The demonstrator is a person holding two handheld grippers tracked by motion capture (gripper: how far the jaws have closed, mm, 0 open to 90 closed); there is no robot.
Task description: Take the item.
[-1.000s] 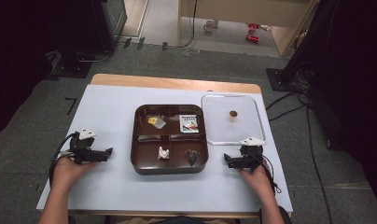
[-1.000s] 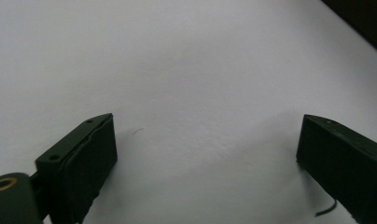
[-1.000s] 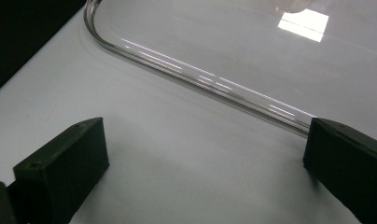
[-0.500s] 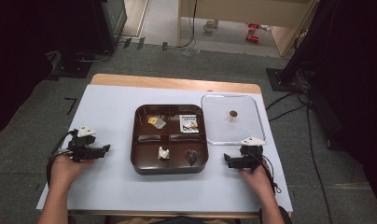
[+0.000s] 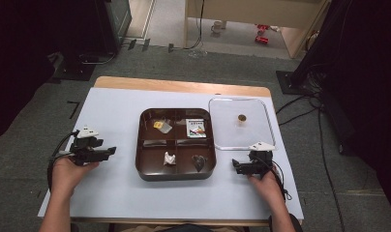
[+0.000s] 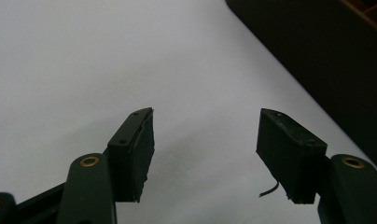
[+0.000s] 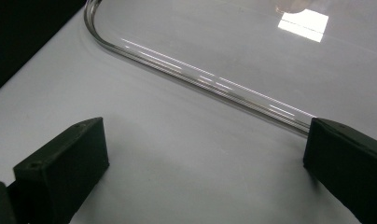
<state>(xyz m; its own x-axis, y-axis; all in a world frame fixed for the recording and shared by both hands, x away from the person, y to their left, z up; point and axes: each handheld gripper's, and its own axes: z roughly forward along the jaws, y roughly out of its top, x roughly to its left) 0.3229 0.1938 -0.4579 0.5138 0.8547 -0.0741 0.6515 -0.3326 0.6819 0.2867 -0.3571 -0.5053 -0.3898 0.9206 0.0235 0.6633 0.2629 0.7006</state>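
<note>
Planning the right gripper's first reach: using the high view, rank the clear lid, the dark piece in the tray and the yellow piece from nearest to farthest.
From the right gripper:
1. Clear lid, just beyond it.
2. Dark piece, tray's near right compartment.
3. Yellow piece, far left compartment.

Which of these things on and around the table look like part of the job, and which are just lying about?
Likely the job:
brown divided tray with small items
clear lid
left hand-held gripper, open
right hand-held gripper, open

Just lying about:
red items on the floor
floor cables
</note>
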